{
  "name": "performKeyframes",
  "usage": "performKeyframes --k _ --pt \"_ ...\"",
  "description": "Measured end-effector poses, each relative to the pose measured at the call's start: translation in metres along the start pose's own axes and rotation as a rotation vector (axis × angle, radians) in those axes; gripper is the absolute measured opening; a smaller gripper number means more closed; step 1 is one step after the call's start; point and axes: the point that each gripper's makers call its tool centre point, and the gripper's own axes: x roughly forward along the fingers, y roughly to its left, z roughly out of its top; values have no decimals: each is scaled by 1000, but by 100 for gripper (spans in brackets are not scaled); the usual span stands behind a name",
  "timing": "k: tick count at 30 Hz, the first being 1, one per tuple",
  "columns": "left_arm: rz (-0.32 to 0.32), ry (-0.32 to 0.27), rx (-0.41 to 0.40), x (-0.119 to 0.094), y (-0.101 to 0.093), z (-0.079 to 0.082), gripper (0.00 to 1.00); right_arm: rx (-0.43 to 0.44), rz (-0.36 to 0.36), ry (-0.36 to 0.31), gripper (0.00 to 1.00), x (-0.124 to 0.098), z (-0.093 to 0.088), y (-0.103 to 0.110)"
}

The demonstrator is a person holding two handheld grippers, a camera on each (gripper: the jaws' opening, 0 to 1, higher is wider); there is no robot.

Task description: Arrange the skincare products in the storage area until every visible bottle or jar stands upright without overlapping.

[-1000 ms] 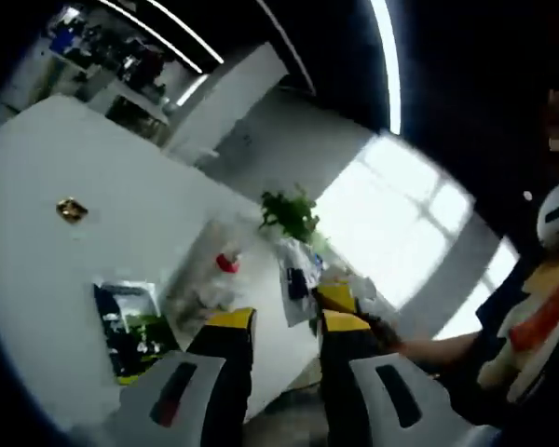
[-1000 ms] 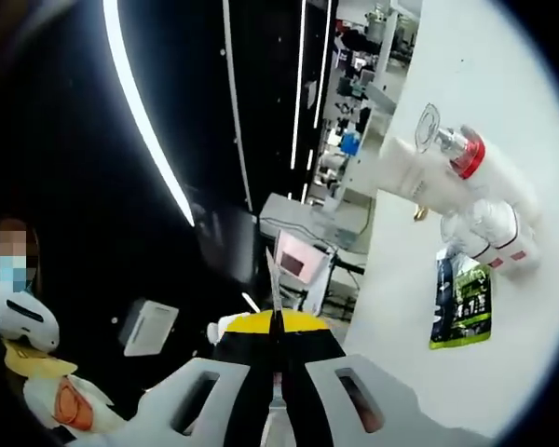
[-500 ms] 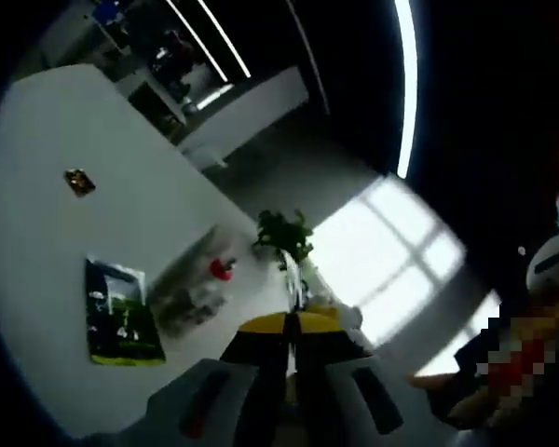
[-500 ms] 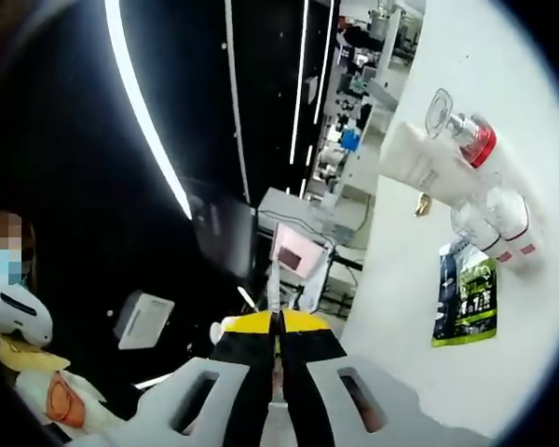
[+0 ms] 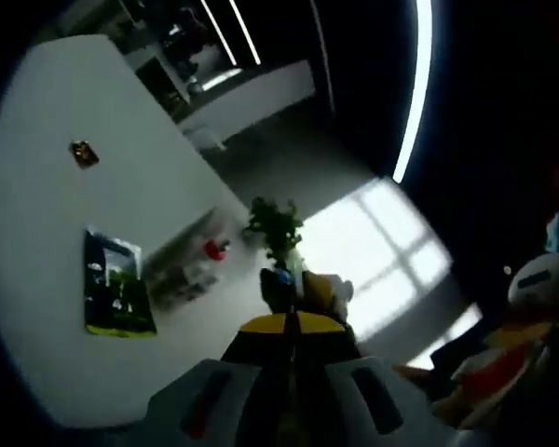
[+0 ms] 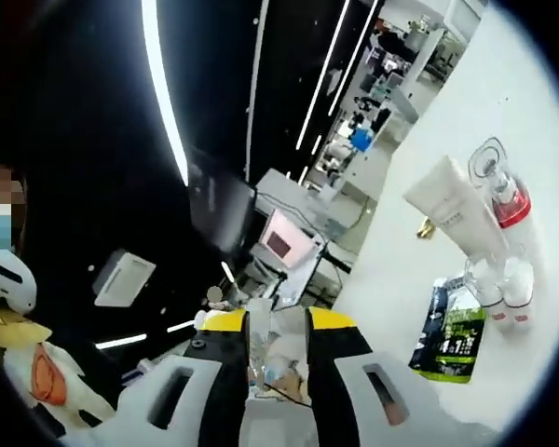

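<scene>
on the white table (image 6: 466,121) lay a green packet (image 6: 447,331) beside clear bottles (image 6: 498,279). the left gripper (image 5: 292,331) was closed, holding nothing. the right gripper (image 6: 265,358) was open and empty.

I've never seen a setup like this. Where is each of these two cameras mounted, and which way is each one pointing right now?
Left gripper view: rides on the left hand-held gripper, looking along its closed jaws across the white table at the green sachet, the red-capped bottle and a potted plant.
Right gripper view: rides on the right hand-held gripper, jaws slightly apart, tilted, facing the table edge, a white tube and the room beyond.
Shared: table, sachet, red-capped bottle, small gold object.
</scene>
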Motion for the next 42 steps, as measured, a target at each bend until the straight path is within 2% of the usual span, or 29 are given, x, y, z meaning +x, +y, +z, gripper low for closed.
performKeyframes --k 3,4,6,8,11,12,14,15,17,20,21,25,27,29,30,35,37,39,42 --pt "16 -6 -20 -5 8 2 1 -64 -19 41 13 5 -5 1" --pt "17 -7 -25 -7 10 2 1 -76 -31 74 13 7 -11 1" --pt "22 -9 -35 -10 14 4 1 -144 -66 116 10 11 -18 -2" --pt "26 -5 -41 -14 18 4 1 -175 -103 151 6 14 -24 -7" --pt "50 -7 -57 -20 29 5 1 -203 -143 160 3 22 -27 -12" --pt "57 -11 -62 -22 32 5 1 -267 -162 155 2 26 -26 -15" --pt "90 -18 -88 -26 44 6 1 -319 -225 170 1 29 -30 -25" --pt "127 -15 -97 -29 54 6 1 -343 -254 189 1 33 -34 -32" --pt "185 -1 -113 -34 70 3 1 -369 -287 217 1 42 -45 -34" --pt "229 3 -114 -39 83 3 1 -391 -310 227 1 51 -54 -39" --pt "251 0 -108 -41 89 3 1 -427 -328 240 1 54 -57 -44" --pt "367 12 -53 -48 114 2 1 -482 -384 300 1 63 -70 -63" --pt "428 30 -52 -50 130 -2 1 -495 -417 347 1 66 -83 -75" --pt "475 43 -56 -52 142 -4 1 -504 -431 366 1 70 -91 -83" --pt "509 34 -48 -55 153 -3 1 -503 -452 383 1 72 -98 -96" --pt "555 30 -34 -56 176 -3 0 -514 -477 416 1 79 -107 -118" --pt "569 35 -46 -59 187 -3 0 -502 -480 457 1 85 -111 -128" --pt "582 37 -64 -60 196 -3 0 -537 -479 500 1 89 -117 -141" --pt "608 58 -38 -61 210 0 1 -533 -486 521 1 93 -125 -154"
